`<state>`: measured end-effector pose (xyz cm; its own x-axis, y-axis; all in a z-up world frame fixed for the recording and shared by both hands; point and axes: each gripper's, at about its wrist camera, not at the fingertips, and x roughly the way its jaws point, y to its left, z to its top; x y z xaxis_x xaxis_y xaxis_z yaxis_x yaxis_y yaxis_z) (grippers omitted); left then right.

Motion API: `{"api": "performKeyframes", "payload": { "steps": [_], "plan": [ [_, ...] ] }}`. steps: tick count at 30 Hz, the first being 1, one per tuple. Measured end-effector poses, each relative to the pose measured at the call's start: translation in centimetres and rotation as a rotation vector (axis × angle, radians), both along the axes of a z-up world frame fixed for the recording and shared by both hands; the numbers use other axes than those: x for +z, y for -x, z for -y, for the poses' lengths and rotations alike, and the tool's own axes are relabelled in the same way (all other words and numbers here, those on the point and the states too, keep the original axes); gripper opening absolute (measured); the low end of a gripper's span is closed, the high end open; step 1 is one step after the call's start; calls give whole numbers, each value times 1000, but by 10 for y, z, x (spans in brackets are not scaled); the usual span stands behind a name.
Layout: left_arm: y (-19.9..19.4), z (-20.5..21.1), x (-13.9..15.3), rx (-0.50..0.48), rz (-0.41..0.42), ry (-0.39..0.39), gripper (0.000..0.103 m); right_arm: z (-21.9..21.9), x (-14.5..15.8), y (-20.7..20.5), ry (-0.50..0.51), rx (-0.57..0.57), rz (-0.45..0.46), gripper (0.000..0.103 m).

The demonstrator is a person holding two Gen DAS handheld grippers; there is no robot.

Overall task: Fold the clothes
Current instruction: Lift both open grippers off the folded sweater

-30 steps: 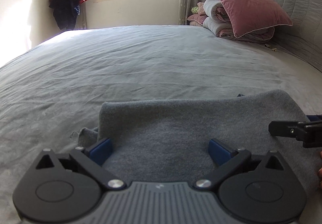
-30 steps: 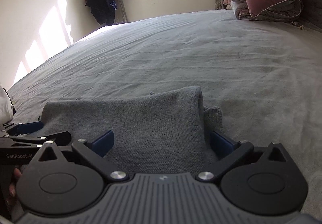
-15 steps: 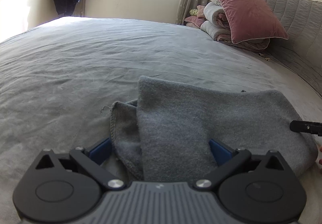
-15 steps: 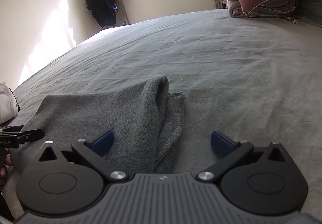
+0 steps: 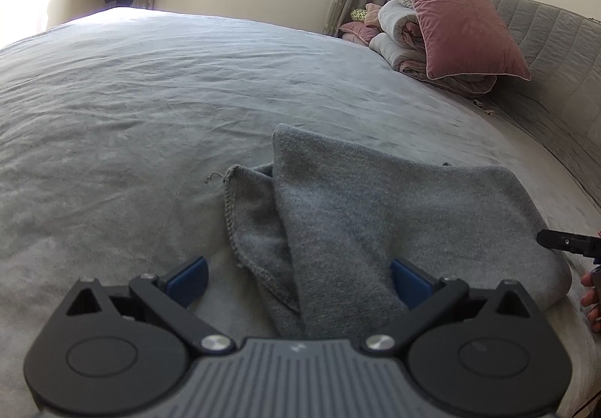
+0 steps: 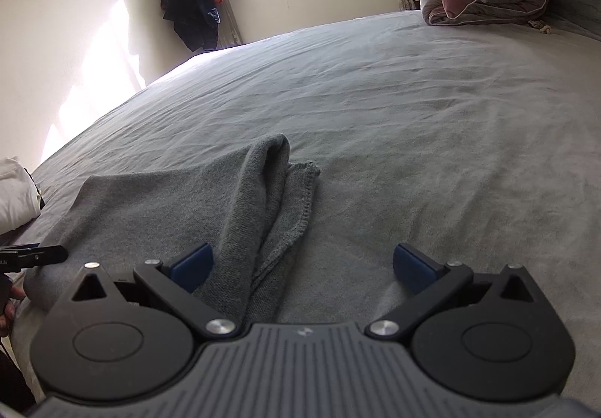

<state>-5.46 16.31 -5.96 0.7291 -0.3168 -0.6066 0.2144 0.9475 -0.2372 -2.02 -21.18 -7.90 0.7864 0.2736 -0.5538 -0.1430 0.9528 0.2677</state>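
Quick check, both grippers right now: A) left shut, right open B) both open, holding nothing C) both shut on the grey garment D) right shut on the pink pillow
B: the left gripper and right gripper both show fingers spread wide, with the grey garment lying loose on the bed.

Left gripper (image 5: pixel 298 279): jaws spread wide, gripping nothing. Right gripper (image 6: pixel 302 266): jaws spread wide, gripping nothing.
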Motion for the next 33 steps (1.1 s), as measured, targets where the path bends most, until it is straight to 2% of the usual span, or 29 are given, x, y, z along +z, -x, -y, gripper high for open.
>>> {"api": "performKeyframes", "payload": {
  "steps": [3,9,12,18,23,28,30,31,32,33],
  "plan": [
    [-4,-6,3,-5,-34,39,103,-6,-1,-1,45,-2,0,103],
    [-7,-29,4,66,-88,237,102,-11,3,-2,86,-8,-16,103],
    [-9,-34,3,87,-103,294,102,-10,11,-3,77,-24,-16,103],
    [-15,-28,2,83,-125,334,101,-20,32,6,67,-32,116,103],
    [-15,-11,1,85,-119,290,92,-50,44,7,112,39,213,102],
    [-15,0,2,80,-123,259,76,-88,43,4,156,190,209,82],
    [-14,2,2,91,-119,229,63,-103,40,2,165,245,183,76],
    [-13,2,3,89,-117,220,61,-109,39,1,175,270,168,69],
    [-12,2,4,84,-116,219,54,-116,36,0,189,293,155,61],
    [-12,2,4,80,-116,223,46,-122,34,0,204,316,142,57]
  ]
}}
